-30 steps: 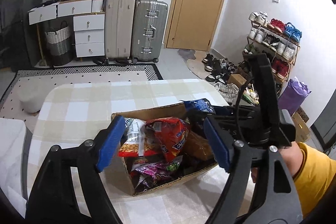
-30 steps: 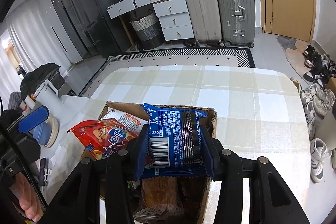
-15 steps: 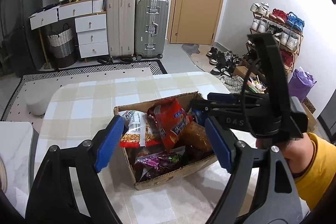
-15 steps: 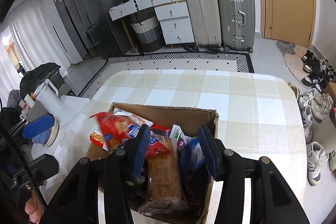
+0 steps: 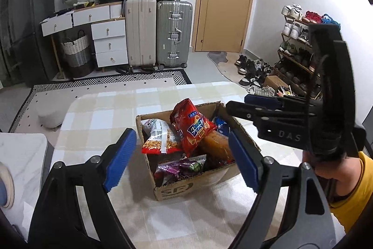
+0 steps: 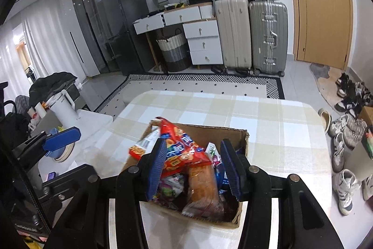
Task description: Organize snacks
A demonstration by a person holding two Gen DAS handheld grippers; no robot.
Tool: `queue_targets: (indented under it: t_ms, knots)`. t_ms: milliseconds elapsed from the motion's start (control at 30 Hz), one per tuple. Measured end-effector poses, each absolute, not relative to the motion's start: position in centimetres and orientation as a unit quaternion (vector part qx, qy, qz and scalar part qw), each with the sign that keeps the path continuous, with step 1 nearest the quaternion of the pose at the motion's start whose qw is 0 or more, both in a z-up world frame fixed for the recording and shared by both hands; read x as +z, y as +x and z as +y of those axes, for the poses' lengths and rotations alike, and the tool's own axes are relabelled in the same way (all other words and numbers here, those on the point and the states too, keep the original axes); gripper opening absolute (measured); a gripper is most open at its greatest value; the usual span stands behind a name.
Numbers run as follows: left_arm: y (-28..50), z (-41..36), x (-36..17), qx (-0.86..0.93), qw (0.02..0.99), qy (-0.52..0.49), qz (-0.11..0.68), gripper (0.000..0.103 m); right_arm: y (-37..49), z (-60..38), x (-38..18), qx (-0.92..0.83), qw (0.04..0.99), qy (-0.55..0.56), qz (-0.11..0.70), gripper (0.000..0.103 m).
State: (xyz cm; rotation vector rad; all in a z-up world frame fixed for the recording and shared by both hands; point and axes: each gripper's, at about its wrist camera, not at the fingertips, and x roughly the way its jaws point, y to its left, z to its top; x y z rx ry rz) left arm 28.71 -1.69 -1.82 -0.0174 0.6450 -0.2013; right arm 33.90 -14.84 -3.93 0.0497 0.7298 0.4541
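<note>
- Now both grippers hang above the cardboard box (image 5: 205, 183), which sits on the checked table (image 5: 98, 118) crammed with snack packets.
- Left gripper (image 5: 181, 153): its jaws stand wide and have just been opening, with nothing between the pads; in its own view the box lies ahead of and below the gap, framed by the two blue pads.
- Right gripper (image 6: 194, 165): jaws at a middling gap and holding nothing. In its view the red chip bag (image 6: 179, 151) and the brown bread loaf (image 6: 202, 183) appear between the pads, but they lie lower down in the box and the pads are off them.
- Inside the box, seen from the left wrist: the red chip bag stands tallest and leans toward the right pad; a red-and-white noodle snack pack (image 5: 160, 137) lies nearer the left pad; a purple candy bag (image 5: 181, 165) sits at the near wall; a blue packet (image 5: 220, 126) is tucked at the far right, mostly hidden, so what it is I can only guess.
- Step in hand, as I judge it: between picks. Neither gripper carries a packet, and the box is full, so the sorting looks to have much ahead.
- Next move, likely: choose one packet, the upright red bag being the easiest, bring a gripper down so the pads straddle its top edge, and close gently.
- Care needed: the bags are puffy and slippery, and the packets overlap, so lifting one may drag its neighbour over the box wall.
</note>
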Motion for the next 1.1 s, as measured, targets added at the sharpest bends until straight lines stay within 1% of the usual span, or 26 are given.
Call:
queue_targets:
  t_ms: [267,533,600,667,700,733,767,800,867,933,1000,1033,1067,1100]
  knots:
    - [25.2,-1.7,1.0,-0.086,0.951,-0.003,0.297,0.082,28.7,-14.5,-0.3,0.229,0.925,0.000,0.303,0.049]
    - [19.7,-1.5,5.1,-0.080,0.963,-0.005,0.259,0.085,21.3,-14.6,4.6,0.239,0.942,-0.011,0.237,0.050]
    - [17.9,-1.3,6.3,-0.078,0.966,-0.006,0.248,0.086,19.3,-14.7,6.0,0.239,0.946,-0.012,0.219,0.056]
    - [16.2,-1.0,7.4,-0.076,0.969,-0.006,0.237,0.087,17.0,-14.8,7.4,0.241,0.950,-0.012,0.196,0.064]
    - [15.4,-0.8,8.0,-0.076,0.970,-0.005,0.230,0.087,16.0,-14.8,7.8,0.242,0.952,-0.014,0.188,0.065]
    - [14.5,-0.6,8.6,-0.074,0.972,-0.005,0.223,0.090,15.0,-14.9,8.4,0.243,0.953,-0.016,0.180,0.065]
    - [13.4,-0.2,9.4,-0.072,0.974,-0.004,0.217,0.098,13.7,-14.8,9.0,0.243,0.955,-0.018,0.168,0.068]
    - [12.6,0.0,9.8,-0.069,0.975,-0.004,0.210,0.103,12.6,-14.8,9.6,0.244,0.957,-0.020,0.158,0.070]
    - [11.1,0.8,11.0,-0.063,0.979,-0.006,0.192,0.102,10.6,-14.9,10.4,0.243,0.960,-0.021,0.139,0.081]
    - [9.3,1.3,11.8,-0.060,0.981,-0.005,0.182,0.102,8.1,-15.1,11.1,0.241,0.964,-0.021,0.110,0.088]
    - [7.7,1.9,12.3,-0.056,0.983,-0.007,0.177,0.102,5.9,-15.1,11.4,0.237,0.967,-0.024,0.090,0.093]
    - [6.8,2.3,12.5,-0.055,0.983,-0.009,0.173,0.102,4.9,-15.1,11.5,0.233,0.969,-0.025,0.081,0.099]
    - [6.1,2.6,12.7,-0.052,0.984,-0.010,0.168,0.102,3.8,-15.2,11.6,0.229,0.971,-0.025,0.070,0.102]
    - [5.5,3.1,12.8,-0.048,0.985,-0.012,0.165,0.102,2.7,-15.4,11.5,0.226,0.972,-0.025,0.059,0.102]
